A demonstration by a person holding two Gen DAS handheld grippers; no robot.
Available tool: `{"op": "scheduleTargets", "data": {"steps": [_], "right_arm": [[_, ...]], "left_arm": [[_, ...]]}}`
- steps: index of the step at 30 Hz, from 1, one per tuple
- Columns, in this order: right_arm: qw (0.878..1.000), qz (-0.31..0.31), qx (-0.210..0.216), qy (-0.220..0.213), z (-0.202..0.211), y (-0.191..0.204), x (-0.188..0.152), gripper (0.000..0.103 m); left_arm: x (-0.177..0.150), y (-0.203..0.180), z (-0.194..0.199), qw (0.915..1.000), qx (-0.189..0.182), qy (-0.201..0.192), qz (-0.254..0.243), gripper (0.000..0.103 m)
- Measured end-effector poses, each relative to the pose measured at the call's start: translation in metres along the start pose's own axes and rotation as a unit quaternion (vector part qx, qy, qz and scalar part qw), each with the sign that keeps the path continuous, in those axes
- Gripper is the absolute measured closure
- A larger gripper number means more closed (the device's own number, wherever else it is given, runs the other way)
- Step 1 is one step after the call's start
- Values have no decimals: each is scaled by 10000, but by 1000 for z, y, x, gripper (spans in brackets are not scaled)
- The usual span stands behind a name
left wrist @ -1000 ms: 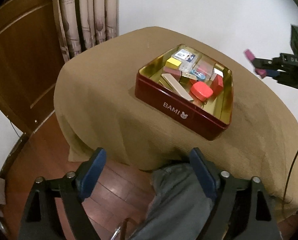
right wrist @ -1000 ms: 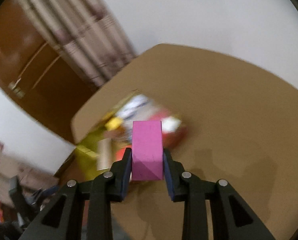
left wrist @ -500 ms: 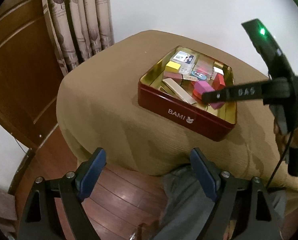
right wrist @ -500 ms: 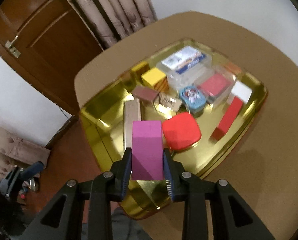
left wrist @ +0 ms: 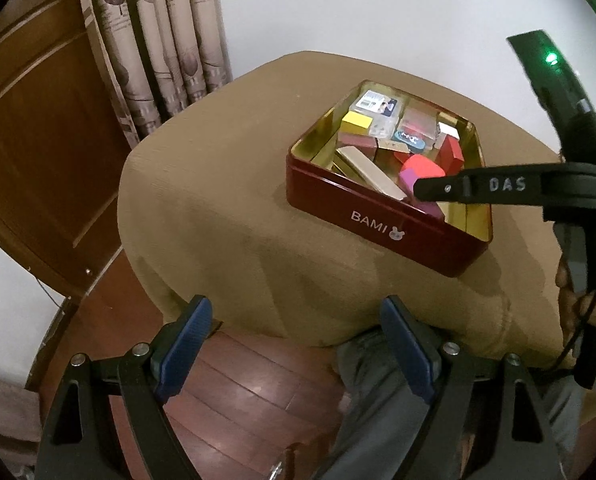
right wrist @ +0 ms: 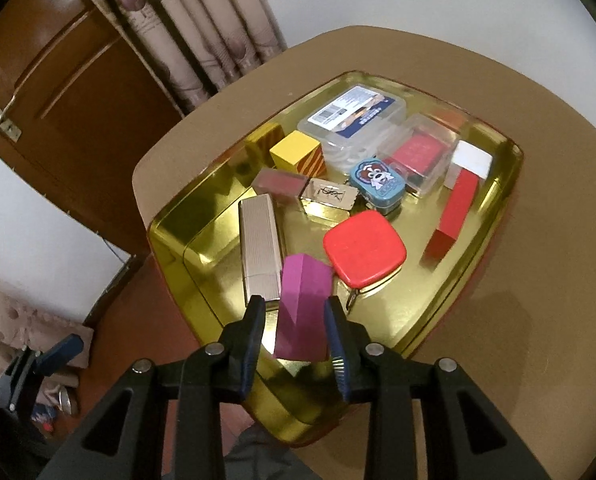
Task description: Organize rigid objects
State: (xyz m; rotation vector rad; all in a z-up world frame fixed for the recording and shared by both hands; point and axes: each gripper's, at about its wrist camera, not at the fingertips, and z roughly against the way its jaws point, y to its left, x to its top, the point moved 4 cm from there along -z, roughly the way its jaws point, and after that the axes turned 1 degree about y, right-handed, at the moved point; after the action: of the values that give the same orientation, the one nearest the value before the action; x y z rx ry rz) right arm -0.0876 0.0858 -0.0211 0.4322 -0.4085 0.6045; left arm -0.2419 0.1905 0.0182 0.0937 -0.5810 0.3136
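A red tin with a gold inside [left wrist: 382, 224] stands on the brown-clothed table; it also shows in the right wrist view [right wrist: 202, 256]. It holds several small boxes and blocks. A magenta block [right wrist: 304, 304] lies tilted in the tin's near part, between a silver bar [right wrist: 260, 248] and a red square case [right wrist: 364, 248]. My right gripper [right wrist: 294, 316] sits around the block with its fingers parted and a gap on the left side. In the left wrist view the right gripper [left wrist: 422, 192] reaches into the tin. My left gripper [left wrist: 294, 348] is open and empty, off the table's front edge.
The tin also holds a yellow block [right wrist: 298, 154], a clear card box [right wrist: 352, 118], a blue dog tin [right wrist: 376, 180] and a long red block [right wrist: 456, 216]. A wooden door [left wrist: 26, 152] and curtains [left wrist: 158, 40] stand to the left. A person's leg [left wrist: 378, 420] is below the left gripper.
My right gripper carried the magenta block from above the table down into the tin and parted its fingers; the block now leans over. My left gripper stayed open.
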Motion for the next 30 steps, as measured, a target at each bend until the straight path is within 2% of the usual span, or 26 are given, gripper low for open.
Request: {"op": "scheduleTargets", "data": {"steps": [5,8,10,11,14,17,19,20,21,22,23,27,30], "right_arm": [[9990,-143,21,-417,20,3,-3,70],[9963,-125,-207,-829,41,8,-7,68],[9919,-33,-526,-1157,55,14,-14,61],[9900,13,-672,-1241,59,17,-15,52],[9744,264,-1341,-1786,82,29,-24,51],[9536,286,-1743,-2439,114,39,-32,49],[9185,86,-2307,-3211,138,47,-39,30],[9046,-17,-2472,-3473,144,48,-42,14],[8816,-175,-2689,-3874,150,48,-50,11],[8726,-279,-2724,-4044,151,47,-54,11],[8722,-432,-2638,-4096,152,44,-58,11],[8884,-779,-2140,-3985,147,32,-59,11],[8737,-943,-2389,-4132,144,27,-61,11]], "left_arm": [[-1,-1,0,10000,38,-7,-70,20],[-1,-2,2,10000,34,-45,-77,20],[0,-2,4,9999,26,-95,-64,20],[0,-2,6,9999,38,-136,-68,20],[4,0,16,9992,8,-388,-80,20],[13,1,25,9972,73,-708,-224,20],[20,-1,31,9949,77,-937,-370,20],[24,-2,33,9933,109,-1047,-479,20],[28,-4,36,9913,126,-1179,-569,20],[31,-5,39,9897,129,-1283,-618,20],[34,-6,42,9874,135,-1420,-679,17],[45,-11,43,9828,-12,-1661,-811,10],[51,-15,39,9816,-160,-1691,-871,8]]}}
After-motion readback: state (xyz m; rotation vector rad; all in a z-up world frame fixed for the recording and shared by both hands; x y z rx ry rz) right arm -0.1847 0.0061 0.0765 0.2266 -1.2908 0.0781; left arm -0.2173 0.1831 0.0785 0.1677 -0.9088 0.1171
